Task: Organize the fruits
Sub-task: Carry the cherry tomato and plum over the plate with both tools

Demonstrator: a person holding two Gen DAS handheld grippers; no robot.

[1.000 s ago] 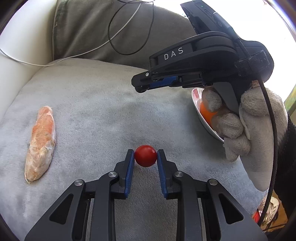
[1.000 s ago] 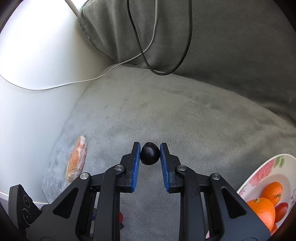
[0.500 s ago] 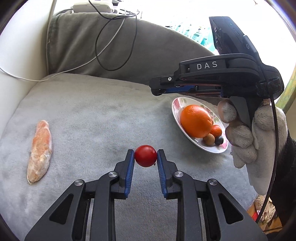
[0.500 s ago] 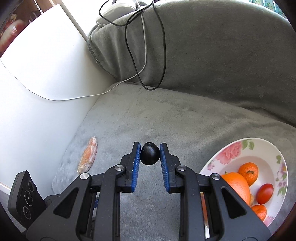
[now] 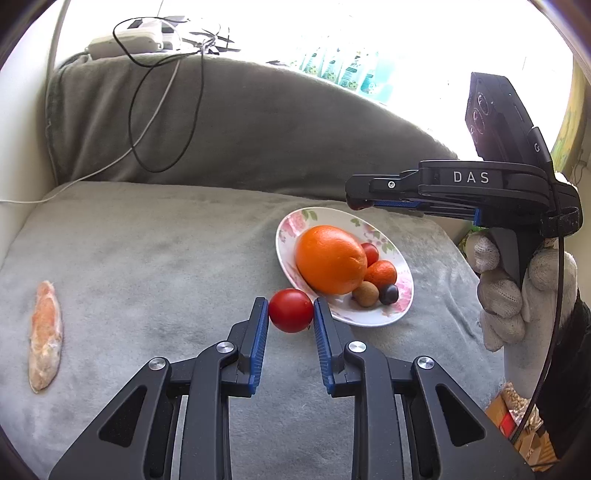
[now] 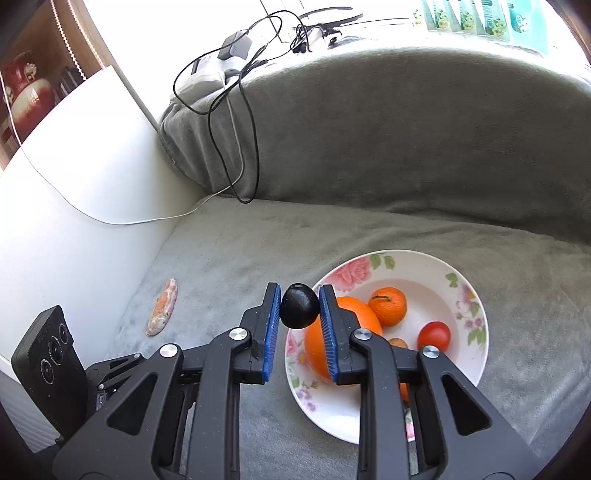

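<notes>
**Cushion, cables, windowsill**

A grey cushion [image 5: 155,251] covers the seat, its backrest [image 6: 406,129] rising behind. Black and white cables [image 6: 229,129] hang over the backrest. Packets [image 6: 476,16] line the windowsill. A white panel [image 6: 74,177] stands alongside.

Left gripper [image 5: 291,326] level, fingers [image 5: 258,332] clamped on red tomato [image 5: 291,310] at tips. Right gripper [image 6: 299,325] fingers [image 6: 271,325] clamped on dark plum [image 6: 299,305]; gloved hand [image 5: 517,291] grips its handle.
</notes>
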